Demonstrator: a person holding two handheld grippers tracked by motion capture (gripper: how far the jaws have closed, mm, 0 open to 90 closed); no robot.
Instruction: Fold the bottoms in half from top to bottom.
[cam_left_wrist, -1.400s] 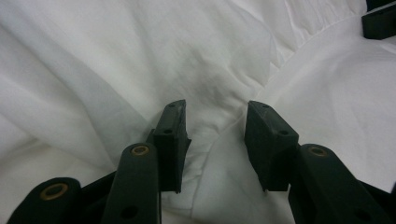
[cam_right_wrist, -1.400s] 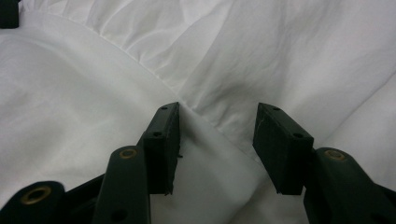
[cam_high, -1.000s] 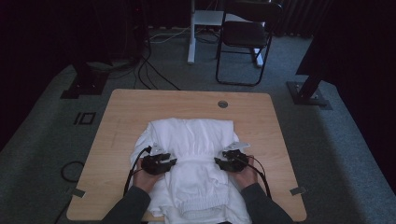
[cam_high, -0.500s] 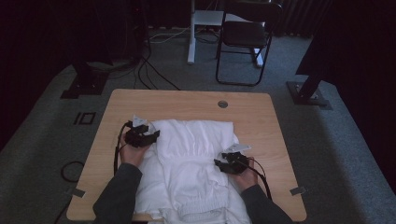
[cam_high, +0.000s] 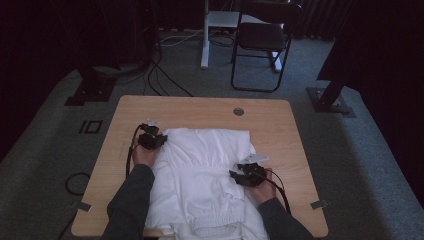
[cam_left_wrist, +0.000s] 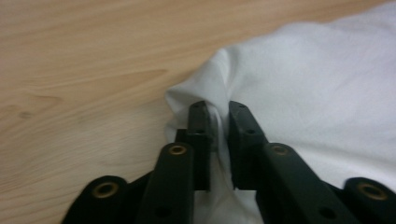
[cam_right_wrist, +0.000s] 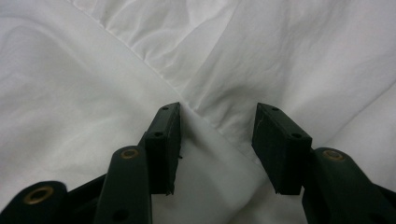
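The white garment (cam_high: 205, 175) is soft matt cloth, creased, with a ribbed band near the table's close edge. The table (cam_high: 200, 107) is pale wood-grain, smooth with a low sheen. The left gripper (cam_left_wrist: 215, 116) looks like matt black plastic (brass-coloured rivets at the joints).

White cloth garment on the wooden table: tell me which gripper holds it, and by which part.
The left gripper pinches the white cloth garment at its far left corner. The right gripper stands open over it.

One white crumpled cloth garment (cam_high: 205, 175), two black handheld grippers, one light wooden table (cam_high: 280, 125), one black folding chair (cam_high: 262, 40).
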